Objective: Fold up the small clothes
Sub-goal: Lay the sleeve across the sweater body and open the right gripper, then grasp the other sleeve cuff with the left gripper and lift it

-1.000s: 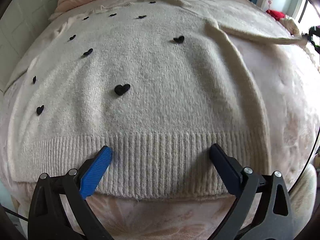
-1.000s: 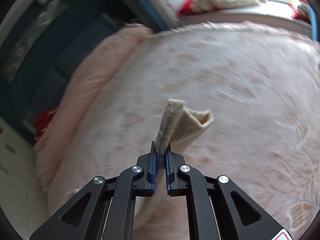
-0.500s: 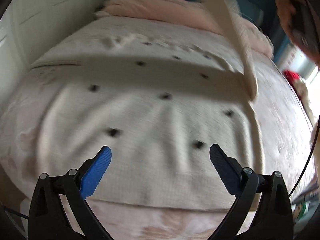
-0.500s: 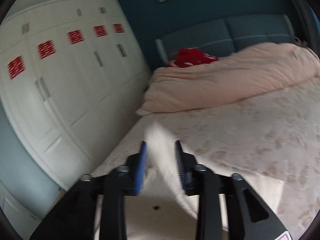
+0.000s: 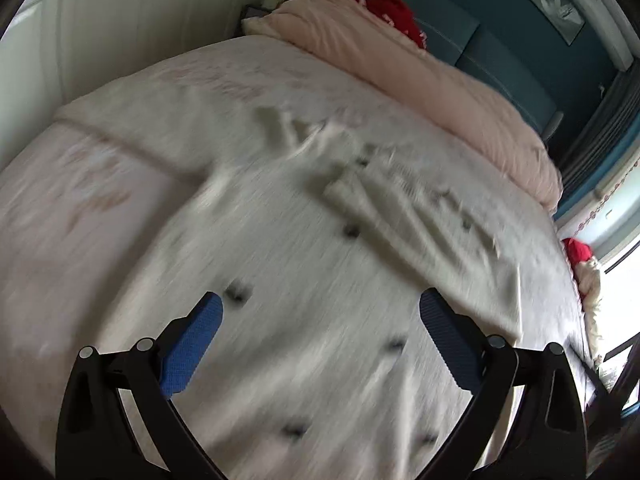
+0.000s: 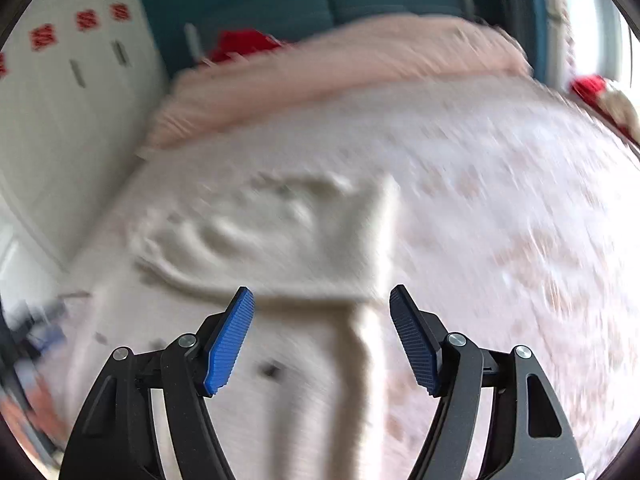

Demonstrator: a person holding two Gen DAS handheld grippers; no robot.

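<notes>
The cream sweater (image 5: 304, 280) lies spread flat on the bed (image 5: 80, 200), its body reaching toward the bed's near edge. Small dark marks (image 5: 238, 293) dot the knit — motion blur keeps me from making out their shape. One sleeve (image 5: 384, 216) is folded across the chest, its cuff end lying near the middle of the garment. In my right wrist view the same sweater (image 6: 280, 232) shows creases near its upper part, and one straight side edge runs down toward my tool.

My left tool (image 5: 320, 340) is over the lower body of the sweater, blue pads wide apart, nothing between them. My right tool (image 6: 322, 336) is also spread apart and holds nothing; it is over the sweater's side edge. I cannot tell whether either tool touches the fabric.

Beyond the garment, a pale pink floral cover dresses the bed. A pink duvet (image 5: 420, 80) is bunched along the head edge, with a red item (image 5: 388, 12) behind it against the teal headboard (image 5: 500, 52). White wardrobe doors (image 6: 60, 100) stand along one side of the bed — red decals (image 6: 86, 20) are on them.
</notes>
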